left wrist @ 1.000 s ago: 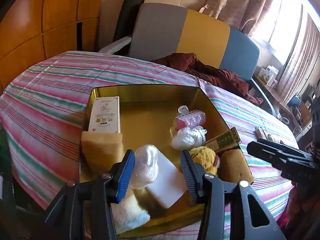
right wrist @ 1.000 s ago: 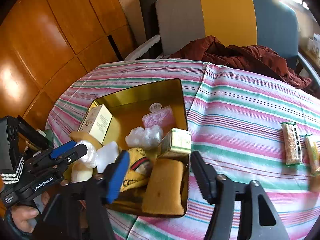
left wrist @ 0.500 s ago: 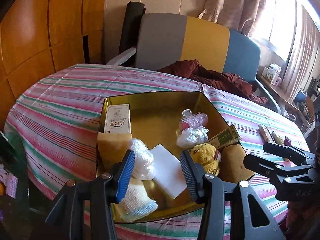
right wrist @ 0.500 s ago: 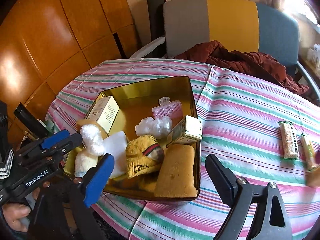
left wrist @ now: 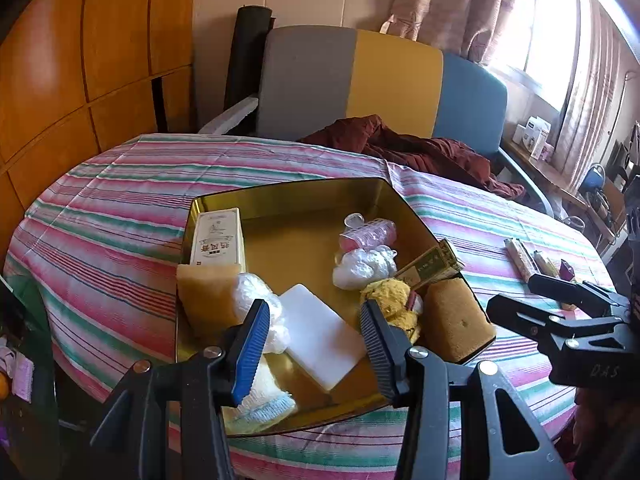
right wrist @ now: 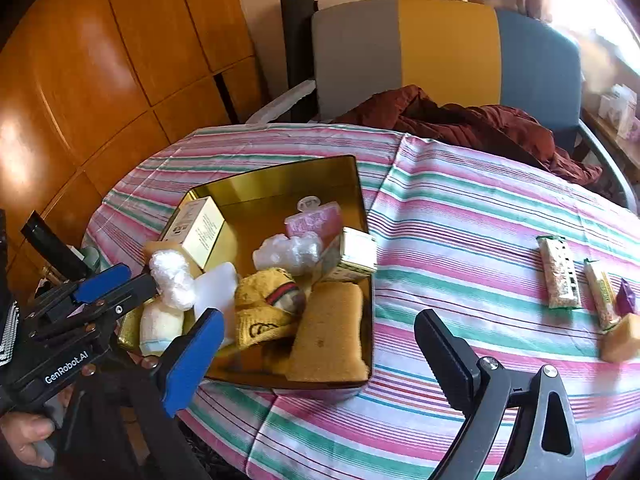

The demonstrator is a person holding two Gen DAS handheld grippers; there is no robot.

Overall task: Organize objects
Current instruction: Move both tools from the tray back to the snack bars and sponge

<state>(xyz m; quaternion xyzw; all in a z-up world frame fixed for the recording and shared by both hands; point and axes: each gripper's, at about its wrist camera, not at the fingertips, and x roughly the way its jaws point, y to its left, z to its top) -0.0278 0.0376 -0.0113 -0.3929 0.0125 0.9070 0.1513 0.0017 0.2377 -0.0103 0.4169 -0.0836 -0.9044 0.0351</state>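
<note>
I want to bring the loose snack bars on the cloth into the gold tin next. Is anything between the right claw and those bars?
Nothing visible blocks it. The right claw is open over the striped cloth, and only bare cloth lies between it and the snack bars. The gold tin sits off to the claw's left, not in that path.

A round tabletop (right wrist: 460, 216) draped in a pink, green and white striped cloth stands before a sofa (left wrist: 396, 84) upholstered in grey, yellow and blue panels. A dark red garment (right wrist: 460, 120) lies crumpled on its seat, and a black roll (left wrist: 248, 52) stands upright beside it. Orange wood panelling (right wrist: 100, 60) lines the wall, and patterned curtains (left wrist: 452, 4) frame a bright window (left wrist: 552, 36).
</note>
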